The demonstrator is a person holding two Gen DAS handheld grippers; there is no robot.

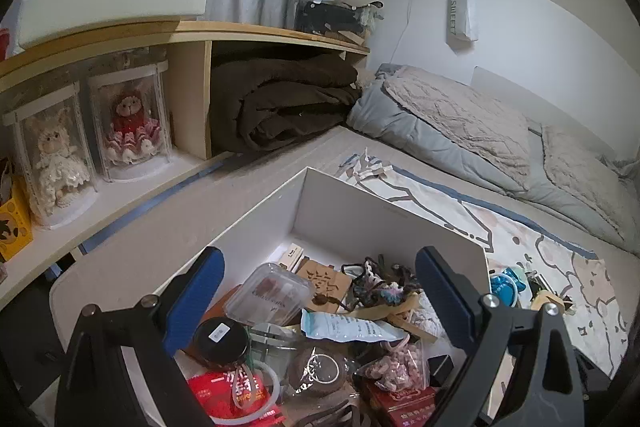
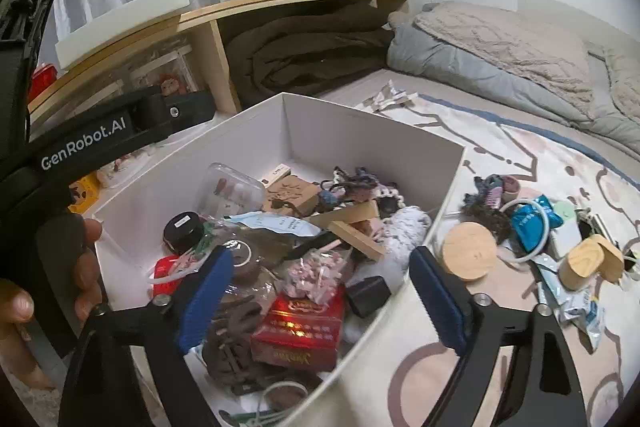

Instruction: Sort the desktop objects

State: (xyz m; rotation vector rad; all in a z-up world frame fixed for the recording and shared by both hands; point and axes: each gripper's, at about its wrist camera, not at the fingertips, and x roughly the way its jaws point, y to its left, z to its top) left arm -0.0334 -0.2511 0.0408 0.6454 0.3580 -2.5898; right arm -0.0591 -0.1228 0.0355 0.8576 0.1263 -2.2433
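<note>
A white open box [image 1: 384, 215] [image 2: 360, 131] sits on the bed, filled with small items: a clear plastic case [image 1: 269, 294], a black-lidded jar [image 1: 221, 341], a red packet [image 2: 300, 331], a bag of pink bits [image 2: 316, 273], wood pieces [image 2: 354, 233]. My left gripper [image 1: 316, 303] is open and empty above the box. My right gripper [image 2: 320, 297] is open and empty over the box's near right rim. Loose items lie on the mat right of the box: a round wooden lid [image 2: 469, 256], a blue packet [image 2: 532, 223], a wooden container [image 2: 592, 258].
A wooden shelf [image 1: 192, 31] holds cased dolls [image 1: 130, 123] and a folded brown blanket [image 1: 288, 99]. Grey and beige bedding [image 1: 480, 131] lies at the back right. The left gripper's body and the hand on it [image 2: 84, 155] fill the right wrist view's left side.
</note>
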